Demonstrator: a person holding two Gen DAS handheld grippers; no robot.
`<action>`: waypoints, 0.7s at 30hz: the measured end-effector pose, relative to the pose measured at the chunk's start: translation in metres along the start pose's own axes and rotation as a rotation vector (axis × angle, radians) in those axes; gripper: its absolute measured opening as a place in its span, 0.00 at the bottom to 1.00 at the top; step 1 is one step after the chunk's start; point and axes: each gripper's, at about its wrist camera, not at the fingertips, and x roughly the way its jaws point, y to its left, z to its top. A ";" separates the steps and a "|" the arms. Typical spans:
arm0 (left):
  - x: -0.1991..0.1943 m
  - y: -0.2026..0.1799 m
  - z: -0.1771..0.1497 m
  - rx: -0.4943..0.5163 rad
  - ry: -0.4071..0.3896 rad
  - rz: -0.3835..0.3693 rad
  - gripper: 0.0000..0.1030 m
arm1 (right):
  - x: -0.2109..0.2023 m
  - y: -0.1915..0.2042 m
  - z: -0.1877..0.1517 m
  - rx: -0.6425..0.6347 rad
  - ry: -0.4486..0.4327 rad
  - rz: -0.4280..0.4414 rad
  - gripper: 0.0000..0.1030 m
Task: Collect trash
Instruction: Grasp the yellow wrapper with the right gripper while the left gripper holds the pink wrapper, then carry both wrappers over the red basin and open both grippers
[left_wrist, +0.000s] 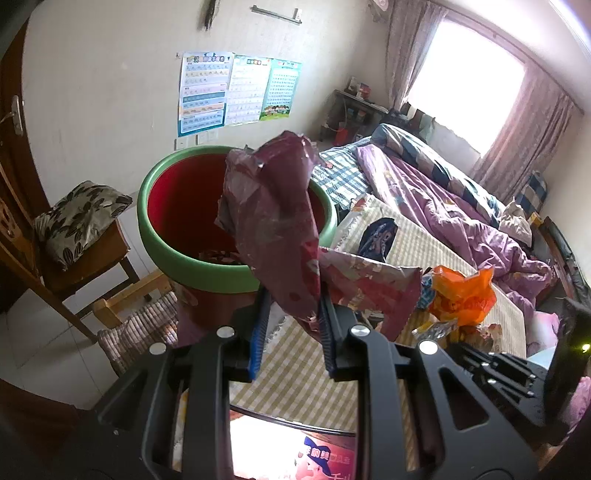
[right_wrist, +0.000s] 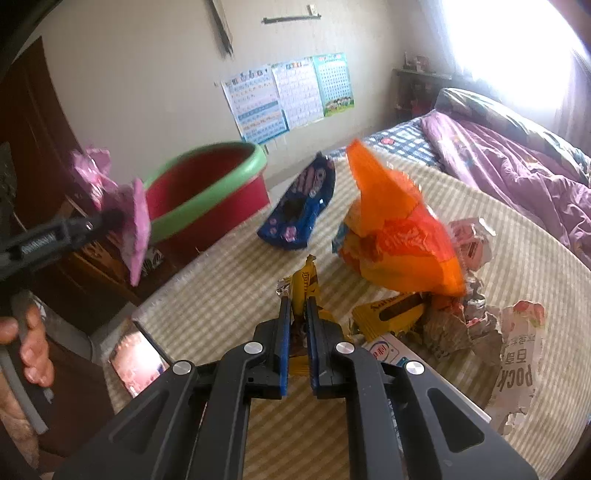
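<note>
a: how many claws do you count?
b: you've got two, the left claw (left_wrist: 291, 314) and the right claw (right_wrist: 297, 332).
a: and wall posters?
b: three posters (left_wrist: 236, 92), side by side.
a: bins?
b: one red bin (left_wrist: 192, 218). you also have one orange bag (right_wrist: 399, 236) and two yellow wrappers (right_wrist: 304, 288).

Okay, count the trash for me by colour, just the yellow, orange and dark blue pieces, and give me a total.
Yellow: 2, the held wrapper and the loose wrapper
Orange: 1, the orange bag
Dark blue: 1, the blue packet
Total: 4
</note>
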 end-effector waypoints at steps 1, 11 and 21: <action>0.000 0.000 0.000 0.004 0.000 -0.001 0.24 | -0.003 0.001 0.001 0.005 -0.011 0.002 0.08; -0.003 0.007 0.004 0.043 -0.015 -0.002 0.24 | -0.015 0.013 0.015 0.014 -0.062 0.004 0.08; 0.007 0.034 0.020 0.069 -0.012 -0.024 0.24 | -0.007 0.033 0.030 0.053 -0.085 -0.023 0.08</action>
